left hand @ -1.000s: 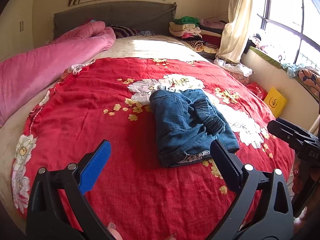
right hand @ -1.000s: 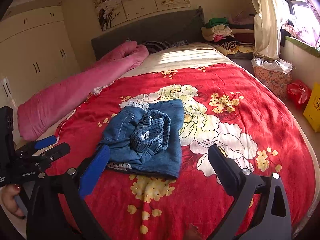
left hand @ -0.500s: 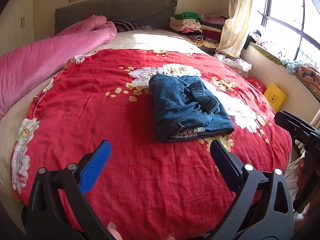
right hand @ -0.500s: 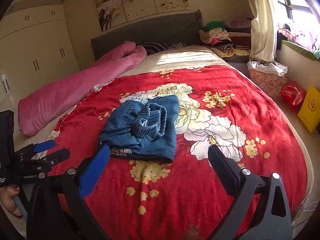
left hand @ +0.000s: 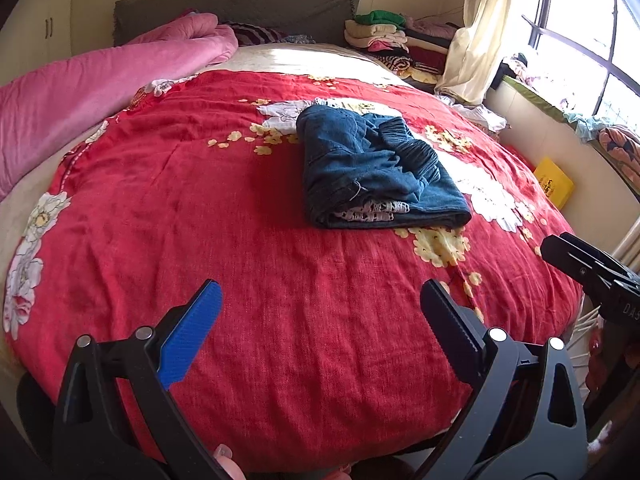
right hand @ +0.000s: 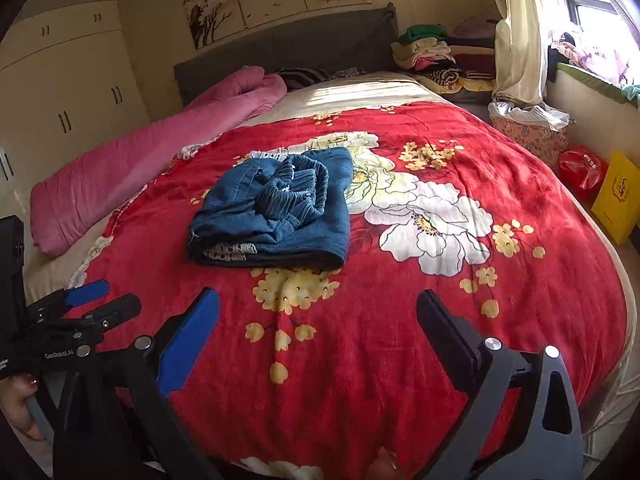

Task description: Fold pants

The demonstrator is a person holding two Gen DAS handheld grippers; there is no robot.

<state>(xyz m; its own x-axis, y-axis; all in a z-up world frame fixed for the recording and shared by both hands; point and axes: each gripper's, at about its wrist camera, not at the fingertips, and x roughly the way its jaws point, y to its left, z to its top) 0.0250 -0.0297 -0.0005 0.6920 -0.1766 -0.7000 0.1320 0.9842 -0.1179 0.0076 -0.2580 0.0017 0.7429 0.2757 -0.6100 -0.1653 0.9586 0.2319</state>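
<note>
Your left gripper point(left hand: 320, 312) and right gripper point(right hand: 318, 314) both gape wide and empty above the near edge of the red bedspread point(left hand: 160, 200), likely because the folding looks finished. Farther in, the pants point(left hand: 372, 172) lie as a squat folded bundle mid-bed. Compared with a second ago, you have drawn both grippers back, so the bundle sits farther off.

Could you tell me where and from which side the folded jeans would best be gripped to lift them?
Probably the near folded edge of the jeans, approached low from the foot of the bed: the layers stack there into one thick edge with lace trim showing. The bunched waistband on top looks loose.
</note>
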